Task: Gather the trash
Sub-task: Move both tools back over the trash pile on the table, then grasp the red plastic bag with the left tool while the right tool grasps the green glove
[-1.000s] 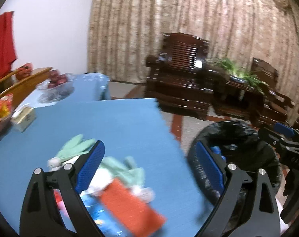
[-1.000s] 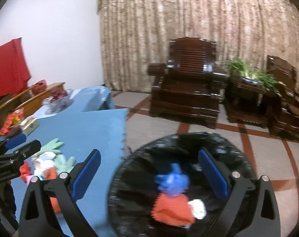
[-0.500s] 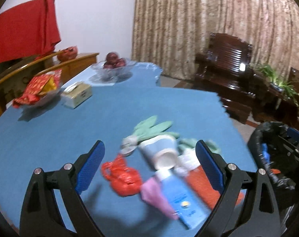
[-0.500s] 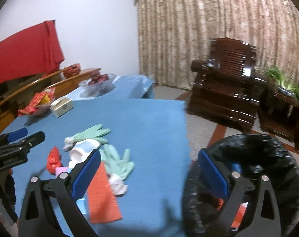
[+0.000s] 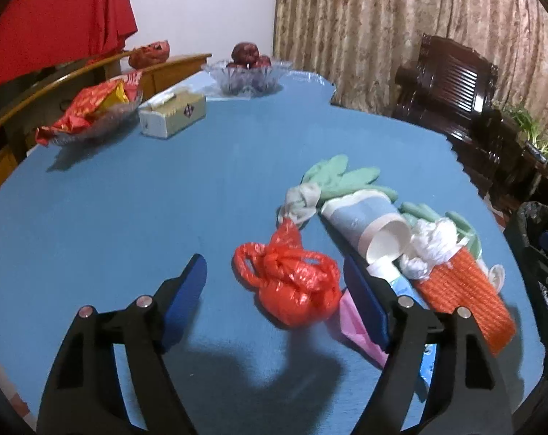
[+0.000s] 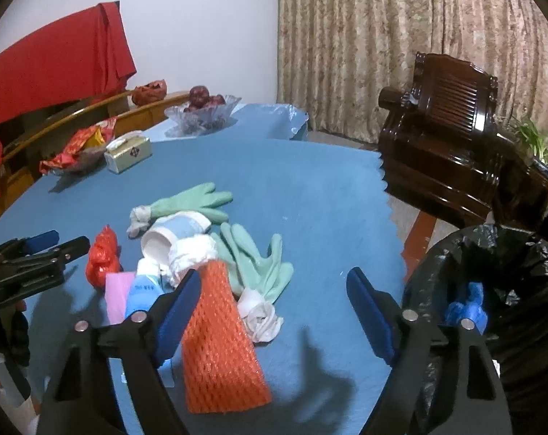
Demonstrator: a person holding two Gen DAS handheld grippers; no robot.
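Note:
A pile of trash lies on the blue table [image 5: 129,217]. My left gripper [image 5: 277,297] hovers low over it, jaws closing, with a knotted red plastic bag [image 5: 292,282] between the pads and untouched. My right gripper [image 6: 274,311] is also closing, open around the end of an orange foam net [image 6: 219,344] and a crumpled white tissue [image 6: 261,315]. A paper cup [image 6: 172,232], green gloves [image 6: 259,261], a pink paper [image 6: 116,293] and a blue tube [image 6: 143,290] lie beside them. The black-lined trash bin [image 6: 491,272] stands to the right of the table.
At the table's far left stand a tissue box [image 5: 172,112], a glass bowl of fruit [image 5: 246,72] and a dish of red snack packets [image 5: 92,108]. A dark wooden armchair [image 6: 447,137] stands beyond the scalloped table edge. The bin holds a blue item [image 6: 465,304].
Both grippers swung left from the bin to the table and sank toward the trash pile. Their jaws have narrowed, and the red bag and orange net now sit between them.

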